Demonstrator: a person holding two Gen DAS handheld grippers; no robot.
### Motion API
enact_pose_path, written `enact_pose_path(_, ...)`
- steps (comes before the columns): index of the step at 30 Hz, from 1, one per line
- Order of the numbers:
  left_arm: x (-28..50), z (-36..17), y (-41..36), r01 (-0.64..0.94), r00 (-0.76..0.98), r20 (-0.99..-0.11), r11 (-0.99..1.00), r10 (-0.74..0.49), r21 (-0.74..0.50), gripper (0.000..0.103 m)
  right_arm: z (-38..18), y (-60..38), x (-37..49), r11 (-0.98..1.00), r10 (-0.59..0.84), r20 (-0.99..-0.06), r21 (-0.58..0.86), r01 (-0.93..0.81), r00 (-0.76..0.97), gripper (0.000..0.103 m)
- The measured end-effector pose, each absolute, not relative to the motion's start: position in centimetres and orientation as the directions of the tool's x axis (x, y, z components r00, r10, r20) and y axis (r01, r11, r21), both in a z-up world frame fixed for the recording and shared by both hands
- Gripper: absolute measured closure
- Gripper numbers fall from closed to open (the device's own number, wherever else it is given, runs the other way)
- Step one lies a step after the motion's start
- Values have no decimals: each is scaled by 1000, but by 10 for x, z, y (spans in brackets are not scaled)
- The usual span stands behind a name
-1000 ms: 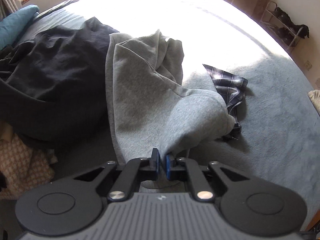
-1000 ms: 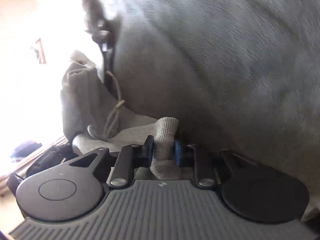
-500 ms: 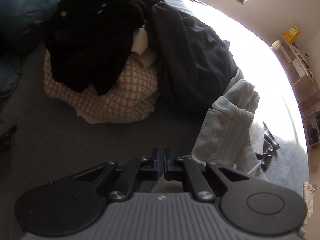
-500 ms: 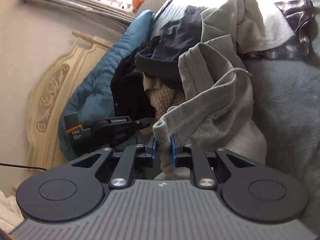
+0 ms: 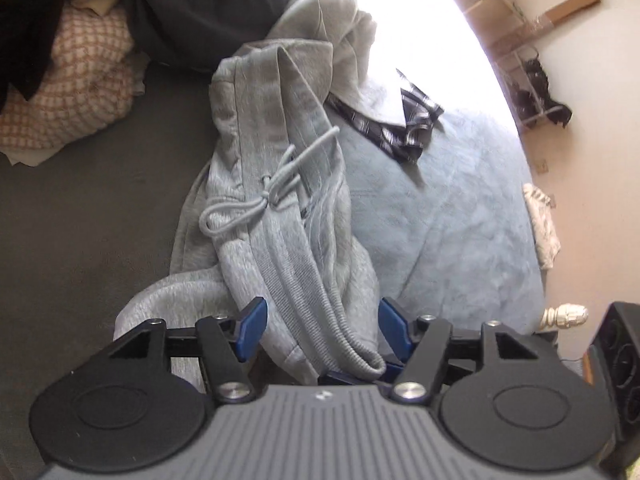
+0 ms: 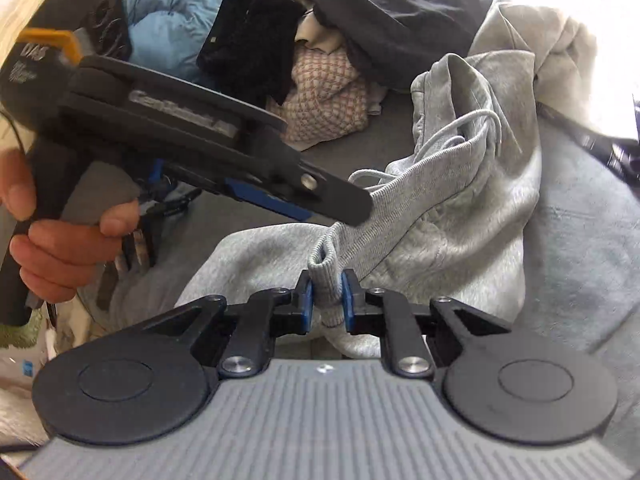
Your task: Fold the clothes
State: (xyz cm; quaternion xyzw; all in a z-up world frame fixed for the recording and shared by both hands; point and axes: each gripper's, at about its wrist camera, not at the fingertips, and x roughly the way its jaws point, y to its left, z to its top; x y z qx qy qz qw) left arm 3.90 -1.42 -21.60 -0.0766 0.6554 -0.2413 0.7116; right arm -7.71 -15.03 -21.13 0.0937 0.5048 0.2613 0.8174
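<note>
Far left on the bed [image 5: 72,240]: a heap of clothes, with a pink-and-cream checked piece [image 5: 76,92] under black garments [image 6: 256,32] and a dark grey top [image 5: 208,4]. Centre: grey sweatpants [image 5: 280,184], bunched lengthwise on the dark grey sheet, tied drawstring [image 5: 256,204] on top, ribbed waistband running down toward the camera. Left gripper [image 5: 320,326] just opened, jaws wide either side of the waistband, blue pads clear of the cloth. Right of the sweatpants: a dark plaid garment [image 5: 404,128] lying on the pale blue blanket [image 5: 460,220].

From the right wrist view: a hand [image 6: 52,248] at far left around the left gripper's handle. Right gripper [image 6: 326,300] clamped narrow on a ribbed cuff [image 6: 326,276] of the sweatpants, fabric stretching up and right from the pads.
</note>
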Motion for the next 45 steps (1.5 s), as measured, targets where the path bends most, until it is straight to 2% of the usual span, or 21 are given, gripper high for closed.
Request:
enact_pose_path(2, 39, -227, -23, 250, -10, -906, 876, -423, -412, 43, -208, -150, -83, 853, 499, -786, 372, -365, 365, 90)
enact_pose_path(6, 44, -239, -24, 170, -80, -883, 866, -463, -470, 78, -208, -146, -92, 863, 455, -808, 297, -409, 374, 89)
enact_pose_path(11, 47, -242, -24, 127, -93, -889, 880, -448, -457, 84, -201, -168, -93, 877, 475, -792, 388, -284, 383, 86)
enact_pose_path(13, 49, -242, -20, 88, -97, -884, 880, -458, -466, 86, -197, -184, -96, 869, 493, -775, 456, -190, 395, 82)
enact_pose_path(15, 51, -240, -17, 45, -88, -874, 875, -478, -483, 87, -202, -209, -99, 817, 534, -745, 576, -18, 399, 75)
enact_pose_path(17, 50, -236, -13, 0, -68, -860, 862, -506, -507, 88, -219, -240, -108, 634, 608, -664, 736, 238, 435, 69)
enact_pose_path(19, 49, -231, -9, -43, -47, -844, 845, -534, -533, 88, -243, -265, -120, 339, 653, -557, 821, 460, 514, 59)
enact_pose_path(21, 46, -227, -4, -84, -26, -826, 825, -563, -559, 89, -274, -274, -139, -28, 655, -435, 803, 596, 617, 49)
enact_pose_path(23, 44, -222, -2, -107, -7, -814, 809, -581, -577, 89, -299, -267, -155, -303, 639, -332, 721, 623, 694, 45)
enact_pose_path(25, 42, -216, 0, -118, 17, -804, 798, -594, -591, 89, -313, -255, -162, -427, 650, -270, 644, 635, 710, 43)
enact_pose_path(29, 37, -207, -5, -110, 48, -789, 782, -612, -614, 89, -318, -228, -167, -528, 661, -201, 560, 638, 723, 39)
enact_pose_path(34, 26, -198, -13, -84, 61, -770, 766, -635, -638, 89, -319, -225, -151, -561, 605, -203, 578, 593, 770, 38)
enact_pose_path(37, 21, -192, -17, -47, 71, -763, 762, -643, -646, 91, -314, -231, -139, -484, 601, -258, 635, 602, 756, 47)
enact_pose_path(39, 21, -189, -18, -24, 71, -774, 774, -630, -632, 91, -309, -238, -136, -428, 591, -297, 673, 604, 750, 63)
enact_pose_path(40, 22, -188, -19, -18, 67, -778, 779, -625, -627, 90, -306, -242, -134, -401, 587, -310, 691, 601, 748, 67)
enact_pose_path(43, 30, -185, -15, -13, 78, -771, 772, -632, -635, 77, -296, -257, -126, -265, 593, -363, 755, 600, 719, 90)
enact_pose_path(45, 38, -181, -12, -6, 100, -786, 789, -610, -614, 71, -292, -267, -122, -184, 599, -398, 776, 603, 695, 90)
